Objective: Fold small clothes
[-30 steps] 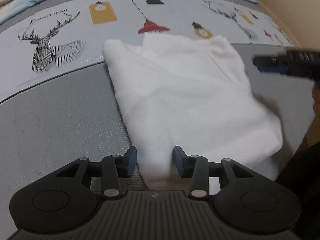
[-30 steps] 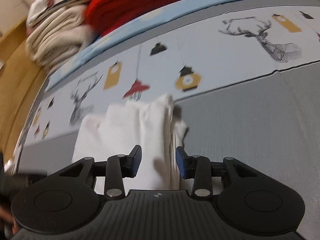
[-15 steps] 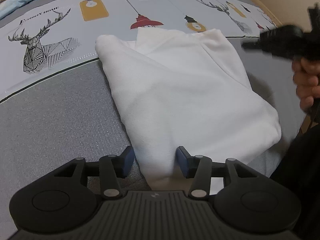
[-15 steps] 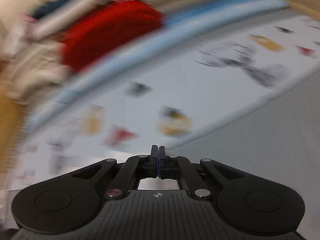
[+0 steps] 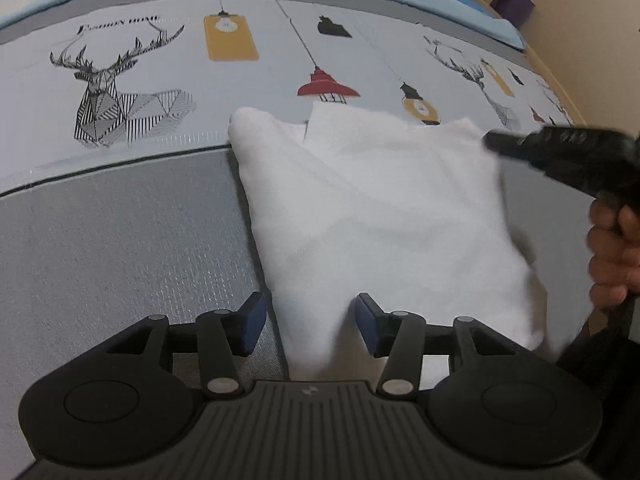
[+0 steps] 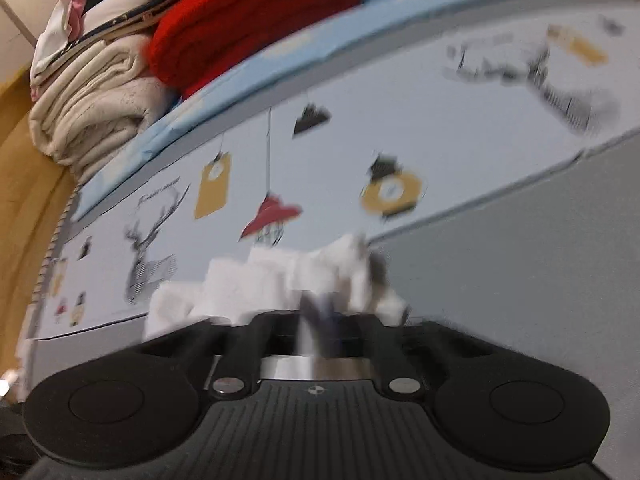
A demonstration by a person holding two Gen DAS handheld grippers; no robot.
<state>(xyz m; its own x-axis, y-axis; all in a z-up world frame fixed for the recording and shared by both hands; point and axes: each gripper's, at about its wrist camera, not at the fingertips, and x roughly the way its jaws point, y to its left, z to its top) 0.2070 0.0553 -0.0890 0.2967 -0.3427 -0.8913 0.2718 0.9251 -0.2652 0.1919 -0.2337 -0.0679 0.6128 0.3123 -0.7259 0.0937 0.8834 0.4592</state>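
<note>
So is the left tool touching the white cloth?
Cannot tell. In the left wrist view the left tool is open with the white cloth lying between its fingers; no plain contact or gap shows.

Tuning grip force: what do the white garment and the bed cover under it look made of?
White garment: soft matte knit, probably cotton; fuzzy surface, rounded folds. Bed cover: thin woven fabric, printed; fine grid weave shows in the grey part, slight sheen. Fibre unclear.

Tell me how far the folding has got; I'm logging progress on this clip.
Done: the white cloth garment lies folded into a compact wedge on the printed grey bedsheet. In hand: the left gripper is open astride its near corner; the right gripper, blurred, is at its far edge, apparently shut. Left: any final fold or smoothing.
</note>
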